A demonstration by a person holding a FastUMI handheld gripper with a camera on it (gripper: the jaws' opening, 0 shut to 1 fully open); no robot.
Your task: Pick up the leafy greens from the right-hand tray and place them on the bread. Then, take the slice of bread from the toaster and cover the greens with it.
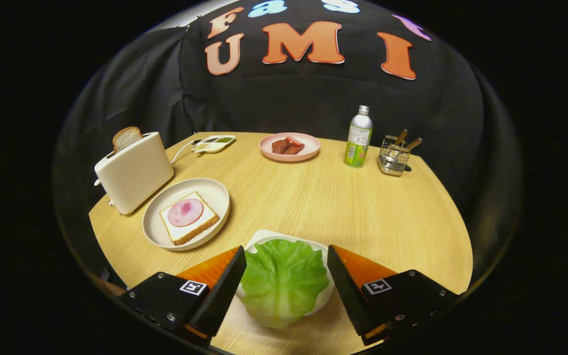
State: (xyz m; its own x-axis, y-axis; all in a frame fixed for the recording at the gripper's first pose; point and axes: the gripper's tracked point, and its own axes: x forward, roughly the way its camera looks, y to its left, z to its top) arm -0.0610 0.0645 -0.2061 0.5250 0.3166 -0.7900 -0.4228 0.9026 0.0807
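Gripper (286, 254) agape astride leafy greens (283, 281)

Table (343, 207): pale wood-grain surface, matt, fine straight lines. Toaster (133, 170): smooth satin casing, plastic in appearance. Plate (158, 231): smooth, lightly glossy. Leafy greens (283, 281): glossy, veined, plastic-looking. Bottle (359, 138): metallic cap, glossy printed wrap. Cutlery holder (393, 160): shiny wire metal, wood-handled utensils. Gripper (286, 259) fingers stand apart, inner faces finely ridged. Booth wall (284, 98): matt cloth
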